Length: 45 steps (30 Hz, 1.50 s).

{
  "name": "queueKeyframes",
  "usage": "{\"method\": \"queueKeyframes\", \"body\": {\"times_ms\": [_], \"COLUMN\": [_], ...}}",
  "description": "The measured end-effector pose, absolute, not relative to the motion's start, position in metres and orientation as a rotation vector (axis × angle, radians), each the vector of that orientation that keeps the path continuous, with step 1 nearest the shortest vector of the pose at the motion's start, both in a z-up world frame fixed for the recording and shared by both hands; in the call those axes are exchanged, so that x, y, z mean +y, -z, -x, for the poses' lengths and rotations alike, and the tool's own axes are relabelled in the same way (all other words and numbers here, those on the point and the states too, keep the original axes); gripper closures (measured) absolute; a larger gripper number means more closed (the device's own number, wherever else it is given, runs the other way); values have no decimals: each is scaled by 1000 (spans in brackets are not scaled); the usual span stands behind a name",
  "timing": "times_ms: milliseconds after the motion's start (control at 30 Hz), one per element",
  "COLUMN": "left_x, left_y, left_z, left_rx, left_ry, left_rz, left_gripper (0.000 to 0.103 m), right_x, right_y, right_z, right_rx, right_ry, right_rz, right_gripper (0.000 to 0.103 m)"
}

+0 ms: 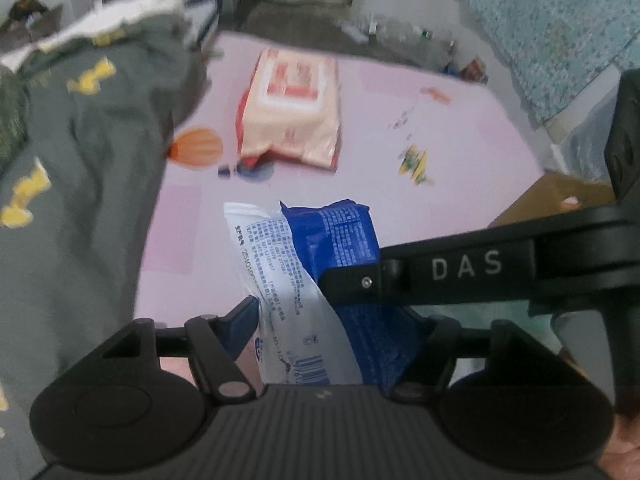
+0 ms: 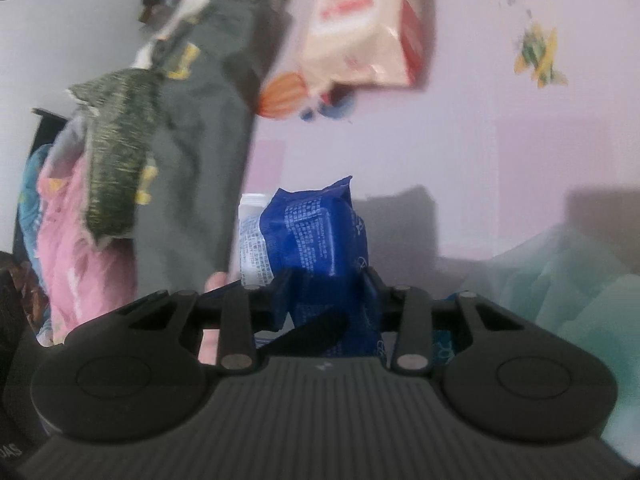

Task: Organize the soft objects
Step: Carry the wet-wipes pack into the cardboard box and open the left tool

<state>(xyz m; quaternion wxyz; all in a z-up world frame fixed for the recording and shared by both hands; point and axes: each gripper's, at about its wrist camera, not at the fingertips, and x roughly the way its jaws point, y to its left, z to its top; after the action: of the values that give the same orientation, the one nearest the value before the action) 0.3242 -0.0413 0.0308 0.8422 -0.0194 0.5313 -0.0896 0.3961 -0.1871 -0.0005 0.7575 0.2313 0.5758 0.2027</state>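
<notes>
**Both grippers clamp one blue-and-white pack above the pink mat**

No box or basket with contents shows clearly; a brown cardboard piece (image 1: 560,196) sits off the mat's right edge, and whether it holds anything cannot be told.

The blue-and-white pack (image 1: 320,280) is held between the fingers of the left gripper (image 1: 332,320), whose jaws are closed against its lower part. In the right wrist view the same pack (image 2: 320,240) stands between the fingers of the right gripper (image 2: 328,300), also pinched shut on it. In the left view the right gripper's black arm, lettered "DAS", crosses from the right and meets the pack's blue side. The pack's long axis runs forward, away from both cameras, its crimped end pointing toward the far side of the mat, leaning slightly left in the left view.

Beyond it, a peach-and-red wipes pack (image 1: 292,108) lies flat on the pink mat (image 1: 440,152), well apart from the held pack, long axis running away from the camera. A grey garment with yellow patches (image 1: 80,160) hangs along the left, covering part of the mat. In the right view, pink cloth (image 2: 68,248) and a green knitted piece (image 2: 116,160) bunch beside it; blur leaves their edges uncertain. Teal fabric (image 2: 560,280) lies to the right.
</notes>
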Motion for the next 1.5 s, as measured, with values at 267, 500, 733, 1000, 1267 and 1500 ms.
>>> {"method": "queueKeyframes", "body": {"times_ms": [267, 500, 733, 1000, 1267, 1500], "left_x": [-112, -221, -317, -335, -304, -274], "left_y": [-106, -135, -104, -36, -46, -64], "left_z": [-286, -257, -232, -244, -248, -243], "left_rx": [987, 935, 1031, 1172, 1094, 1046], "left_ry": [294, 499, 673, 706, 707, 690], "left_rz": [9, -44, -123, -152, -147, -148], "left_gripper": [32, 32, 32, 34, 34, 33], "right_x": [-261, -386, -494, -528, -528, -538], "right_y": [-82, -125, -109, -8, 34, 40], "right_z": [-349, -278, -211, -209, -219, -214], "right_rx": [1078, 941, 933, 1092, 1137, 1196], "right_ry": [-434, -297, -120, -63, -17, 76], "right_rz": [-543, -627, -689, -791, -810, -755], "right_gripper": [67, 67, 67, 70, 71, 68]}}
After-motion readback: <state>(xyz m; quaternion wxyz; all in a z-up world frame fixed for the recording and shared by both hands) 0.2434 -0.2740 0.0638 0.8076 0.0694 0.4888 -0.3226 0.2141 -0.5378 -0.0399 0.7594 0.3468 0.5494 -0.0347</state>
